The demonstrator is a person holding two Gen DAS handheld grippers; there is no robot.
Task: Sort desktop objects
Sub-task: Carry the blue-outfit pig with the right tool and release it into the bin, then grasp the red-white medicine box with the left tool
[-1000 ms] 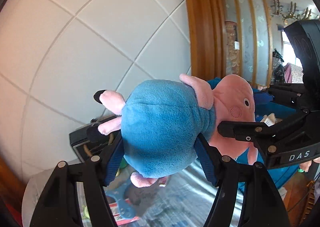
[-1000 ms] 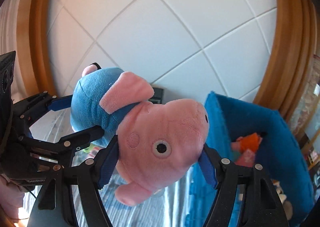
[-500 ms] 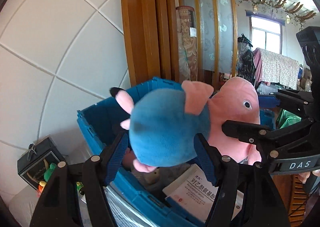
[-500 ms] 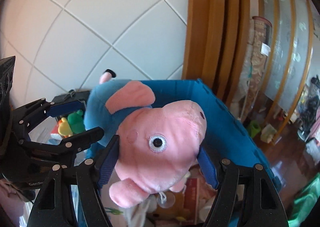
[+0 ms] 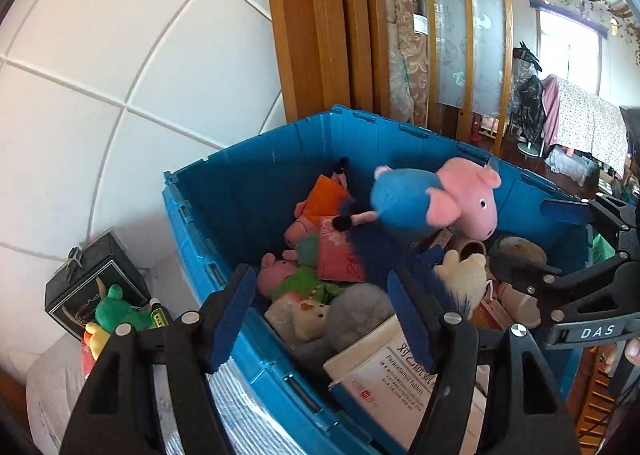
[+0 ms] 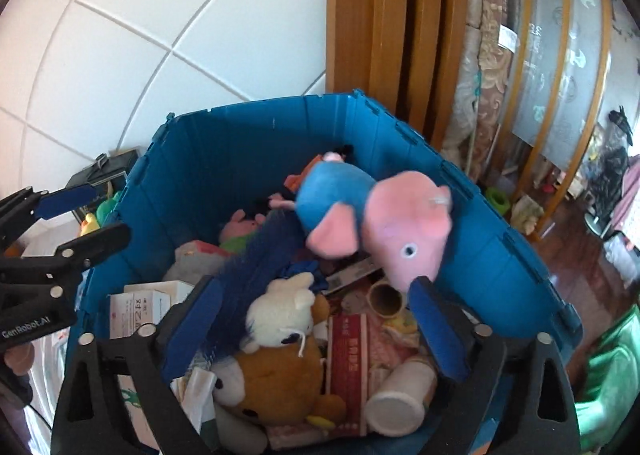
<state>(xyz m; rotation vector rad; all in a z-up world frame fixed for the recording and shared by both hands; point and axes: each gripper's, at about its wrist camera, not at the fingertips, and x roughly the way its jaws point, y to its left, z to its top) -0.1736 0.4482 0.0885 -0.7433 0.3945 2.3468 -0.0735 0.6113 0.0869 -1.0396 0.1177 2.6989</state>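
A pink pig plush in a blue shirt (image 5: 432, 203) is in the air inside the blue crate (image 5: 248, 191), free of both grippers, above the pile of toys. In the right wrist view the plush (image 6: 372, 215) is over the crate's (image 6: 208, 159) contents. My left gripper (image 5: 320, 315) is open and empty at the crate's near rim. My right gripper (image 6: 316, 319) is open and empty above the toys. Motion blur streaks trail from the plush toward the pads.
The crate holds several plush toys, a white paper box (image 5: 392, 375), a white bottle (image 6: 400, 395) and a brown bear (image 6: 280, 379). A black gift box (image 5: 88, 283) and a green frog toy (image 5: 116, 307) sit left of the crate. Tiled wall and wooden frame stand behind.
Both grippers carried the pig plush over the blue crate, then opened. The plush left the pads and is dropping into the crate.
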